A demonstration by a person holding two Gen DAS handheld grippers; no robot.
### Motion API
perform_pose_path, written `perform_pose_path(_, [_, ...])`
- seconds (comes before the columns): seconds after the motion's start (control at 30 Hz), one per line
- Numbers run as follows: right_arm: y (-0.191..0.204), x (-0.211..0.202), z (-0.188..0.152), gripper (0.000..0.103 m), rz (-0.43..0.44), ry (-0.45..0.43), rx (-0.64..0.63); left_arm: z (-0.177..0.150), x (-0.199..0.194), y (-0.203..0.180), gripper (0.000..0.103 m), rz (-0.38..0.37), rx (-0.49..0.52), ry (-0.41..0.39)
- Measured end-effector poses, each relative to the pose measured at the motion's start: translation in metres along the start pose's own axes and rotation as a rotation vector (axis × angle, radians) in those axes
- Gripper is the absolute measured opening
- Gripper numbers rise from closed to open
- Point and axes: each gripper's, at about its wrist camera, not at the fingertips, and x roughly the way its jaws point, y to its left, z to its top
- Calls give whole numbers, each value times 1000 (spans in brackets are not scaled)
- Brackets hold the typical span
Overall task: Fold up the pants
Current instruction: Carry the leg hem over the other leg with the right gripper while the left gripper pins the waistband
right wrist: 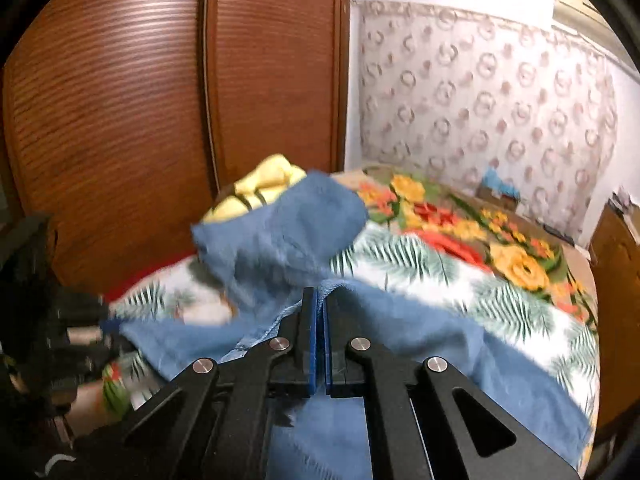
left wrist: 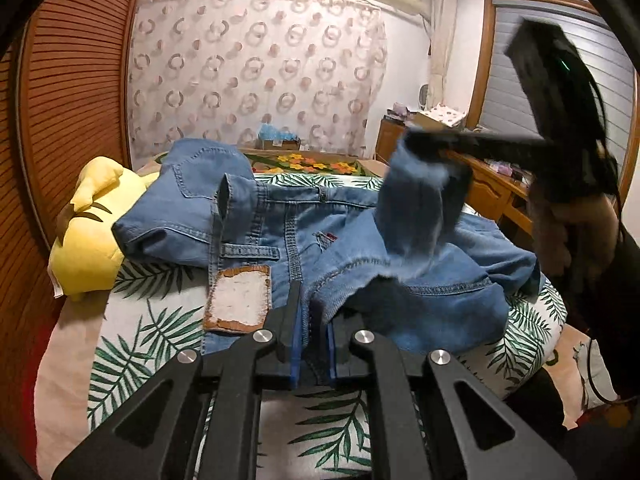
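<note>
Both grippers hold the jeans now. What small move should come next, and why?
Probably carry the right gripper further across toward the yellow plush toy. Its jaws pinch a lifted piece of the jeans, while the left gripper pins the near edge on the bed, so the fold looks half made.

Left gripper (left wrist: 311,312) sits low and near, pointing away across the scene, its two blue-lined fingers (left wrist: 295,344) pinched in with only a narrow gap between them. Right gripper (right wrist: 319,320) has its jaws pressed almost flat together. In the left camera the right gripper (left wrist: 434,148) shows up far right, raised and blurry, stretched out sideways toward the left, with the person's hand (left wrist: 576,224) wrapped round its handle.
</note>
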Motion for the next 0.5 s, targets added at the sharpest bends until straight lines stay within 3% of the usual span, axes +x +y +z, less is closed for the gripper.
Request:
perform_pose_path(0.2, [3,36,41,2,6,-9,16,-11,5,4,11,-7,-8,36])
perform_pose_path(0.33, [8,73,44,2,24,20,31,-18,9,6,11,-14,-20,56])
perform_pose_path(0.37, [-10,84,32,2,28,28,33,-19,8,6,11,-15,-21,59])
perform_pose_path(0.5, [-18,117,27,2,37,59,41,-22,10,12,11,-21,-42,65])
